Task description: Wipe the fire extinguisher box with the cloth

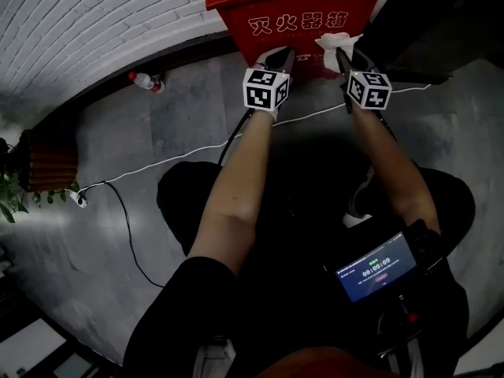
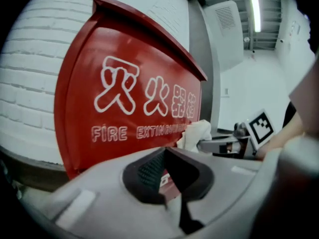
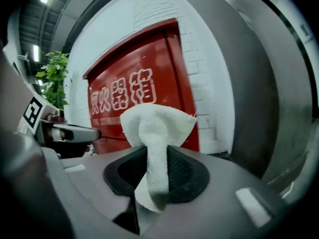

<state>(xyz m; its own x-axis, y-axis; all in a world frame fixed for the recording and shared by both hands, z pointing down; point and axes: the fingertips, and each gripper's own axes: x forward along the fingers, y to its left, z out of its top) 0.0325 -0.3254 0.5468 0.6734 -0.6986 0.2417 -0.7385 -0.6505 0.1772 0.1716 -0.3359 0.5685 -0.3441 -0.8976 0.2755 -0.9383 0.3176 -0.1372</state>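
Observation:
The red fire extinguisher box (image 1: 295,6) with white lettering stands against the white brick wall, straight ahead of both grippers. In the left gripper view the box (image 2: 129,98) fills the middle. My right gripper (image 1: 340,53) is shut on a white cloth (image 1: 335,42), and the cloth (image 3: 154,128) sticks up between its dark pads, close to the box front (image 3: 144,88). My left gripper (image 1: 277,56) is beside it to the left, near the box's lower front. Its pads (image 2: 149,171) meet at the tips with nothing held. The right gripper with the cloth (image 2: 197,133) also shows in the left gripper view.
A plastic bottle (image 1: 146,80) lies on the grey floor by the wall. A white cable (image 1: 181,160) runs across the floor to a power strip (image 1: 77,198). A potted plant (image 1: 16,187) stands at the left. A device with a lit screen (image 1: 376,266) sits at the person's waist.

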